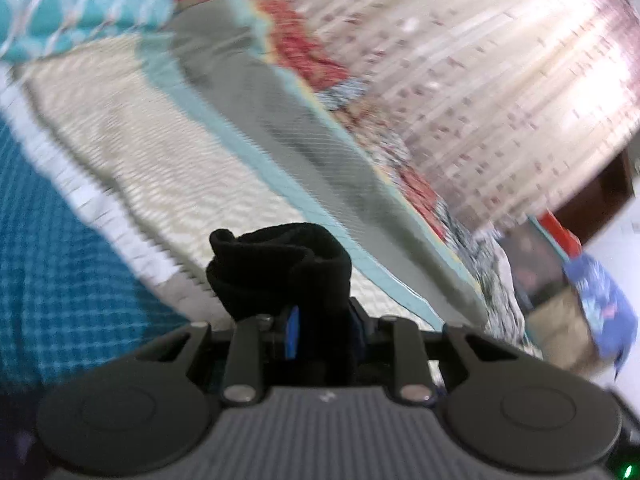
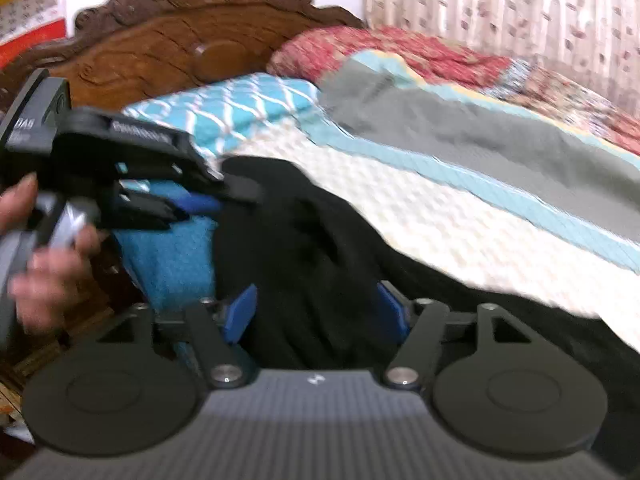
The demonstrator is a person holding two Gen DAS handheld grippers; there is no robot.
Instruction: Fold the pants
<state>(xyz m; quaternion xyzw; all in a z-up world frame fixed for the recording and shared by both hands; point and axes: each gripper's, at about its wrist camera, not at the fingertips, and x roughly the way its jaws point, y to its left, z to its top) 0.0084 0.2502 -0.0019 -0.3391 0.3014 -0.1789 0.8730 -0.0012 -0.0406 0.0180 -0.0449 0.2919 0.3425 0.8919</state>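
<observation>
Both tools have black pants (image 2: 304, 240) clamped in them: left tool (image 1: 320, 320) pinches a bunched end, right tool (image 2: 316, 312) bites a thicker wad. From the right tool the pants trail off rightward along the bed (image 2: 460, 216). In the right view the left tool sits up-left, close by, so I'd guess both gripped ends are nearly together.

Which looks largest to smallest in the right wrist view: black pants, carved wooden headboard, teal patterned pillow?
As they appear in the right wrist view:
1. black pants, though closeness to the camera inflates them
2. carved wooden headboard
3. teal patterned pillow, partly hidden by the left hand-held gripper
</observation>
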